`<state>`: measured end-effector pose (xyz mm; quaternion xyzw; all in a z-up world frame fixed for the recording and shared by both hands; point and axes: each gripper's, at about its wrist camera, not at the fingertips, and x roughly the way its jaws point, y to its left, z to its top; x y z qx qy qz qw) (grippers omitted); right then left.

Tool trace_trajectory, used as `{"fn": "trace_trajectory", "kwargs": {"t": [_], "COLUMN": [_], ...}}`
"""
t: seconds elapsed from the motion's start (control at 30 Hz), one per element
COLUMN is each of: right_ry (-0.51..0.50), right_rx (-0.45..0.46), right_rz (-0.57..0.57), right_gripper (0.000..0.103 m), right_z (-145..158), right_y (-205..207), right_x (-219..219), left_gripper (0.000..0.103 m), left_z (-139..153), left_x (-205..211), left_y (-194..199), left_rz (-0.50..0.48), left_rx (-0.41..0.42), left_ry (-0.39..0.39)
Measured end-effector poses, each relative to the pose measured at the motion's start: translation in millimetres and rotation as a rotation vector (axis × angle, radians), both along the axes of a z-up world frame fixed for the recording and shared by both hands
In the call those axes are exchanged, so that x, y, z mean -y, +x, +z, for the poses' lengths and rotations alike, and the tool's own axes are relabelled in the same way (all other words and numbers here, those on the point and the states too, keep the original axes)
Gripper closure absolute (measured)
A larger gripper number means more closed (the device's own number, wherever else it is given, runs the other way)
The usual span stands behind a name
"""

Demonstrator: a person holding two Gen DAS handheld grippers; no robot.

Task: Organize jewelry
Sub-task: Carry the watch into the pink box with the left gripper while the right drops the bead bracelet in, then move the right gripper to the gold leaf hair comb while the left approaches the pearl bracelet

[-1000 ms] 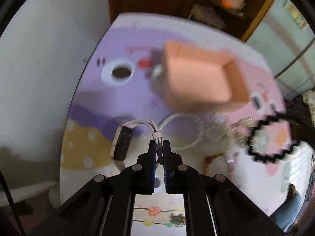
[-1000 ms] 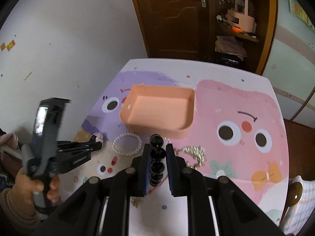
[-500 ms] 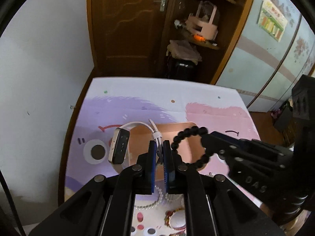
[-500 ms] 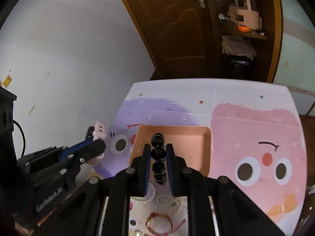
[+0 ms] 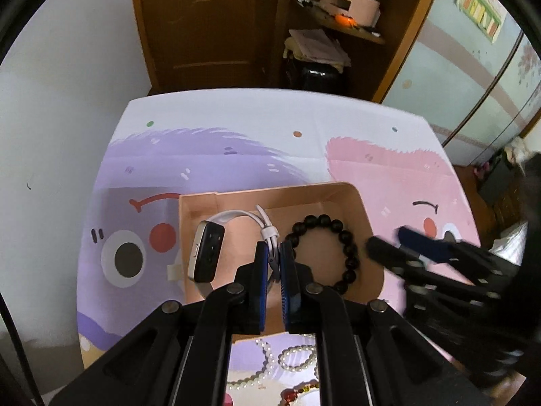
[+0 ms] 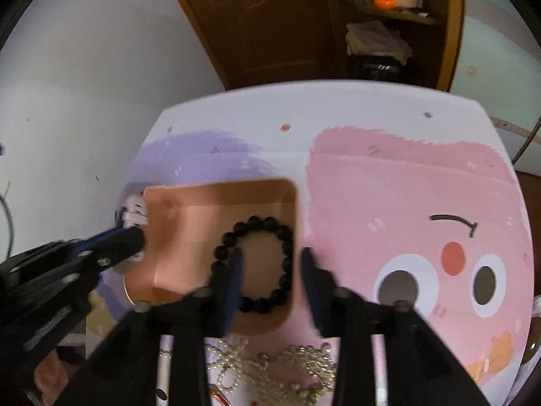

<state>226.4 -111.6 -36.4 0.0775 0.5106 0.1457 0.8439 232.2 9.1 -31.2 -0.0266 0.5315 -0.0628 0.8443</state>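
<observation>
We are mid-way through filling the shallow peach cardboard tray (image 5: 338,191) on the cartoon-printed table (image 5: 236,115): the black beaded bracelet (image 6: 253,264) lies loose on the tray floor, our right hand-held gripper (image 6: 270,264) spread wide above it. Our left hand-held gripper (image 5: 273,253) pinches the white strap of a rectangular smartwatch (image 5: 206,253) over the tray, the watch face at its 9 o'clock. Next, we judge, it lowers and opens, then we fetch the pearl strands (image 5: 297,355) at the tray's 6 o'clock.

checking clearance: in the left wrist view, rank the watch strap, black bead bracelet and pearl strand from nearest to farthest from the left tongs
1. watch strap, pinched in the left tongs.
2. black bead bracelet, just right, lying in the tray.
3. pearl strand, farthest, outside the tray.
</observation>
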Motion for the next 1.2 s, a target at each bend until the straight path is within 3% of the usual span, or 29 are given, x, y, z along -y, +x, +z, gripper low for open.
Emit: {"fn": "trace_trajectory", "kwargs": {"t": [0.27,0.33,0.4,0.47,0.93,1.2], "right_ry": [0.068,0.061,0.058,0.062,0.065,0.057], "right_rx": [0.041,0.044,0.044,0.043,0.056,0.053], "right_rz": [-0.064,-0.065,-0.071,-0.077,-0.123,-0.129], "right_gripper": [0.061,0.061,0.061,0.061,0.061,0.061], "right_z": [11.2,10.7,8.9,7.3,15.3,13.2], "right_y": [-31.3,-40.6,-48.6,-55.5,-107.2,-146.5], "right_x": [32.0,35.6,39.4,42.8,53.6,53.6], "left_gripper": [0.092,0.083,0.060,0.046,0.044,0.039], "left_z": [-20.5,-21.2,-16.6,-9.1,37.2,23.7], "left_x": [17.0,18.8,19.5,17.7,-12.1,-27.0], "left_y": [5.7,3.5,-2.0,-8.7,-87.5,-133.0], "left_rz": [-0.041,-0.047,-0.052,-0.045,-0.008,0.032], "left_rx": [-0.034,-0.028,-0.017,0.007,0.108,0.078], "left_ry": [0.082,0.103,0.103,0.110,0.006,-0.053]}}
